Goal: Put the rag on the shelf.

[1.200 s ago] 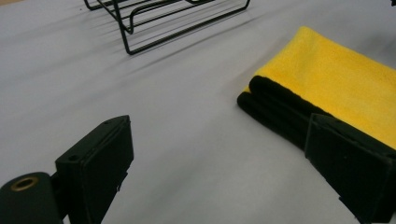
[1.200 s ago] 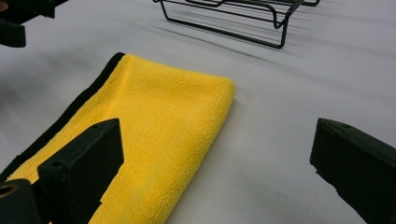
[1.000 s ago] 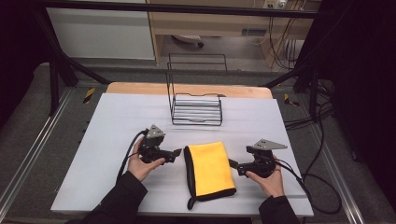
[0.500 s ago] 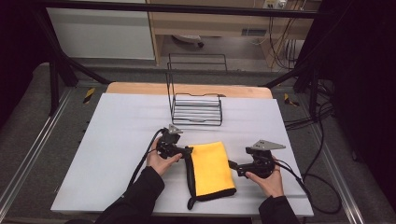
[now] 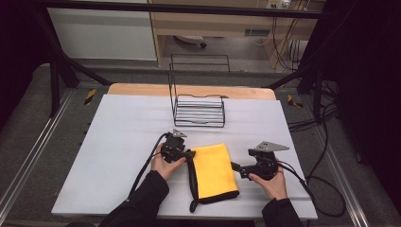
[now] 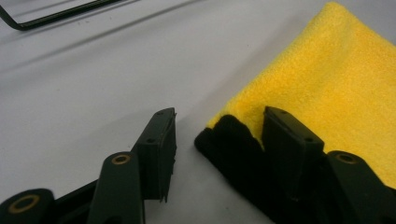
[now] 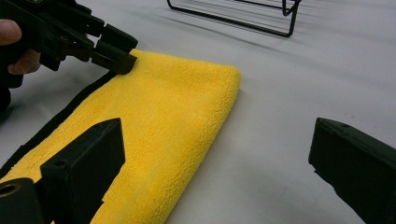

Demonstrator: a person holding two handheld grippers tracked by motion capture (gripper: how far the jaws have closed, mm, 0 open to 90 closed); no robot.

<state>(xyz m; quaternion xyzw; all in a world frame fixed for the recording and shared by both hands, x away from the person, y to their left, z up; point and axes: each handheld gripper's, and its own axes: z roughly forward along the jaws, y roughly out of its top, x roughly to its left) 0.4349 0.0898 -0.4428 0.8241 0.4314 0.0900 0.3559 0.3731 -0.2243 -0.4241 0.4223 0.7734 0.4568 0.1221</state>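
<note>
On the counter (image 5: 118, 142) lies a folded yellow cloth (image 5: 213, 169) (soft, light, limp); left gripper (image 6: 217, 140) jaws, just closing, straddle its black-edged corner, the best hold; right gripper (image 7: 217, 163) jaws gape apart

A folded yellow cloth (image 5: 215, 170) with a black border lies on the white table (image 5: 118, 137). My left gripper (image 5: 188, 154) meets the cloth's far left corner, its jaws having just been closing; my right gripper (image 5: 235, 166) rests just beside the cloth's right edge. A black wire rack (image 5: 197, 111) stands beyond.
</note>
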